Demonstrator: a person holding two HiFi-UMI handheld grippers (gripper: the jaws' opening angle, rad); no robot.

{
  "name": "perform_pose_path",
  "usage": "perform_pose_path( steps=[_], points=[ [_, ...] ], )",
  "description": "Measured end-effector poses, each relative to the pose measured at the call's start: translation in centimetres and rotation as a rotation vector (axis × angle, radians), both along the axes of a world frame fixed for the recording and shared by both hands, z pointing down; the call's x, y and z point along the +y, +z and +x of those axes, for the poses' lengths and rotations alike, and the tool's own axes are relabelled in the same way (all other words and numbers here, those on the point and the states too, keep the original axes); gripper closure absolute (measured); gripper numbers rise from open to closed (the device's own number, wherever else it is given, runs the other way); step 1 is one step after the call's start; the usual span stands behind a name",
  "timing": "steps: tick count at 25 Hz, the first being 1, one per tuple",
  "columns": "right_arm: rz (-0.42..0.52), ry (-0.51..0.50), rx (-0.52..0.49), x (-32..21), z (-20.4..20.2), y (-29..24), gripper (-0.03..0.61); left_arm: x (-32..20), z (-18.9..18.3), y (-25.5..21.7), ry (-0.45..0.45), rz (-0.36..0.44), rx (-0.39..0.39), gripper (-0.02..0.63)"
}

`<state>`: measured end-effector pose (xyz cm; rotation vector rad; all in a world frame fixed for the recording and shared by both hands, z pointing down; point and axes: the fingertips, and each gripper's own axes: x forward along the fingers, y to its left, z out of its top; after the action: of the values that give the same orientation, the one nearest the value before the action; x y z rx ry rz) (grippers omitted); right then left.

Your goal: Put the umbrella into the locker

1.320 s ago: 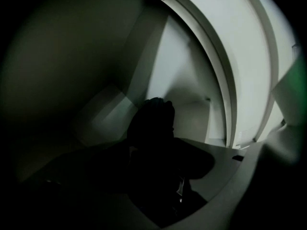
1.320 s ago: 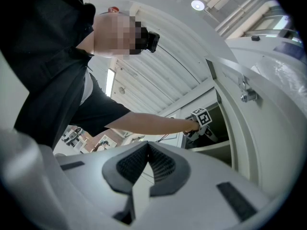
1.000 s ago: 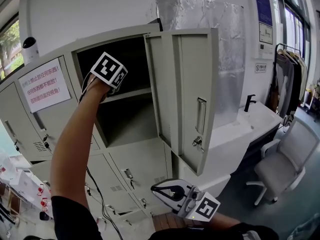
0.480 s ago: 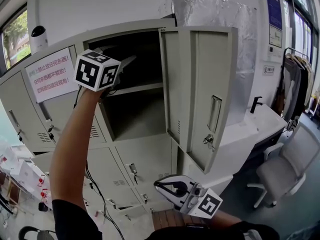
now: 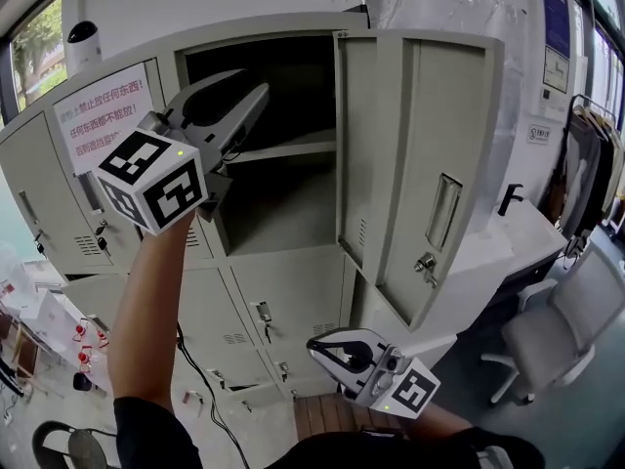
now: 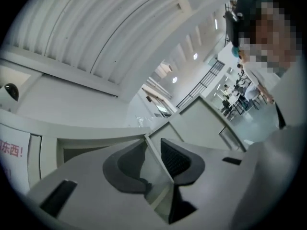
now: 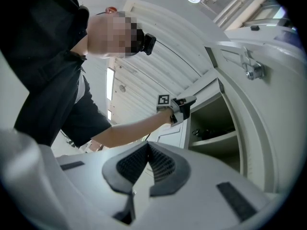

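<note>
Outside the open locker point(image 5: 254, 29) in the head view, the left claw point(image 5: 258, 94) has drawn back from the upper compartment it reached into a second ago. The right claw point(image 5: 317, 347) stays low. Left gripper view: its jaws are closing, the gap narrow, nothing between them. Right gripper view: jaws together, empty. The umbrella point(image 7: 207, 132) lies as a dark shape on the upper shelf point(image 7: 218, 139).

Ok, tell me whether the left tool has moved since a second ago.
Yes. The left tool has drawn back out of the open locker, leftward toward the sign; its jaws are closing, empty.
</note>
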<state>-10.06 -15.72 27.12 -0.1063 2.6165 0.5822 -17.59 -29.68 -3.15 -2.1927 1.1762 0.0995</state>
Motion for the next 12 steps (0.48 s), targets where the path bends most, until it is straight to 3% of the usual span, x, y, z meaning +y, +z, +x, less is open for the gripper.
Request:
perform_pose_path(
  steps=[3,8,12],
  points=[
    [-0.006,0.000,-0.002,-0.3,0.0,0.1,0.566,3.0,0.5,0.4,0.065,0.018,0.036,0.513],
    [-0.034,0.018,-0.002,-1.1,0.3,0.6,0.567,7.0,1.0,1.8,0.089,0.064,0.035,0.554],
    [-0.049,0.020,0.000,-1.4,0.4,0.9,0.566,9.4,-0.2,4.2,0.110,0.067,0.105,0.563]
  ],
)
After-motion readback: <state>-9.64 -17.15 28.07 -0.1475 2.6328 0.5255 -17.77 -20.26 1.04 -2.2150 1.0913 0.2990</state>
